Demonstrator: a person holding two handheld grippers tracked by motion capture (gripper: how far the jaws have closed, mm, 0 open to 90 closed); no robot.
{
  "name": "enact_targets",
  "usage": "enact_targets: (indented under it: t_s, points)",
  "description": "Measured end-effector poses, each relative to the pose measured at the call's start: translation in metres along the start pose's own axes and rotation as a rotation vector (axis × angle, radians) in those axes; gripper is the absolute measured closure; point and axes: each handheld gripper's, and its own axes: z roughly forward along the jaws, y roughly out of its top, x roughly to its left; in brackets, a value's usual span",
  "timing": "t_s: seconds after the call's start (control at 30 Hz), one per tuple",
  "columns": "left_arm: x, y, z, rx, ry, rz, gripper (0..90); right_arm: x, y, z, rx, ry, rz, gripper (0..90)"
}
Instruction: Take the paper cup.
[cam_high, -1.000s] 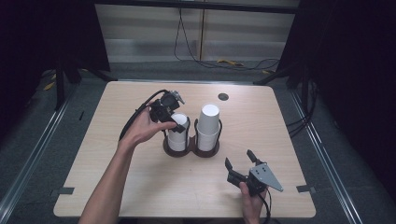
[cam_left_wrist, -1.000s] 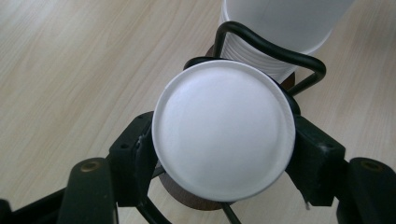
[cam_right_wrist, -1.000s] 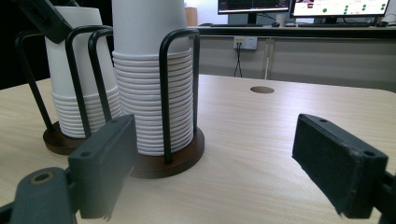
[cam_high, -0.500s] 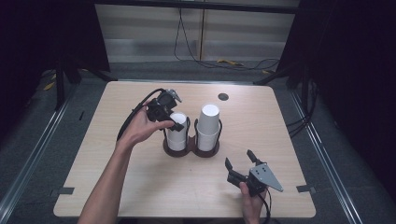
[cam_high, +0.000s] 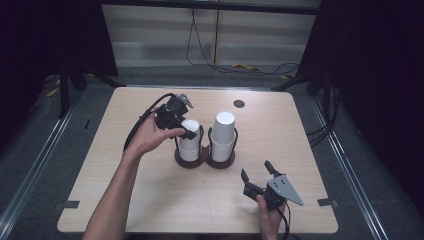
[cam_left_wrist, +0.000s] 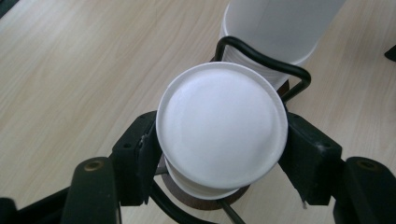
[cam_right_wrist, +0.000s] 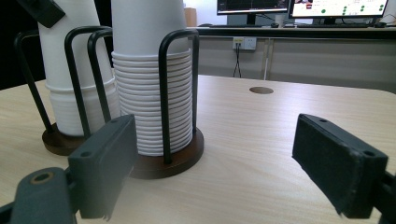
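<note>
Black pads (cam_left_wrist: 142, 156) against white cup (cam_left_wrist: 222, 133)

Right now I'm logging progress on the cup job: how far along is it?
Early. Done: the left gripper has just been closing its jaws on the top cup of the left stack in the holder. In hand: that grip. Left: the cup is not yet lifted clear; the right gripper waits open, apart from the right stack.
</note>
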Motion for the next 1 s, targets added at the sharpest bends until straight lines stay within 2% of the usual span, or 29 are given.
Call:
enact_targets:
  t_s: [0.03, 0.07, 0.1, 0.17, 0.2, 0.33, 0.77, 0.83, 0.93, 1.0]
  points:
    - [0.0, 0.0, -0.002, -0.027, 0.0, -0.017, 34.4, 0.0, 0.0, 0.0, 0.0, 0.0, 0.0, 13.8]
    - [-0.001, 0.0, -0.005, -0.04, -0.007, -0.017, 34.4, 0.0, 0.0, 0.0, 0.003, 0.003, 0.001, 13.8]
    - [-0.002, 0.001, -0.008, -0.016, -0.006, 0.0, 34.4, 0.0, 0.0, 0.0, 0.004, 0.003, 0.001, 13.8]
    - [-0.002, 0.002, -0.01, -0.028, -0.005, 0.0, 34.4, 0.0, 0.0, 0.0, 0.004, 0.002, 0.001, 13.8]
    - [-0.002, 0.002, -0.012, -0.047, -0.013, -0.016, 34.4, 0.0, 0.0, 0.0, 0.006, 0.002, 0.001, 13.8]
    - [-0.001, 0.0, -0.012, -0.038, -0.013, -0.007, 34.4, 0.0, 0.0, 0.0, 0.004, 0.002, 0.002, 13.8]
    - [-0.002, -0.002, -0.028, -0.093, 0.001, -0.008, 34.6, 0.0, 0.0, 0.0, 0.008, 0.002, 0.003, 13.8]
    - [-0.002, -0.003, -0.03, -0.104, 0.02, -0.008, 34.5, 0.0, 0.0, 0.0, 0.011, 0.001, 0.003, 13.8]
    - [-0.002, -0.004, -0.034, -0.125, 0.0, -0.016, 34.5, 0.0, 0.0, 0.0, 0.008, 0.001, 0.002, 13.8]
    - [-0.002, -0.004, -0.036, -0.132, 0.019, -0.025, 34.6, 0.0, 0.0, 0.0, 0.01, 0.001, 0.003, 13.8]
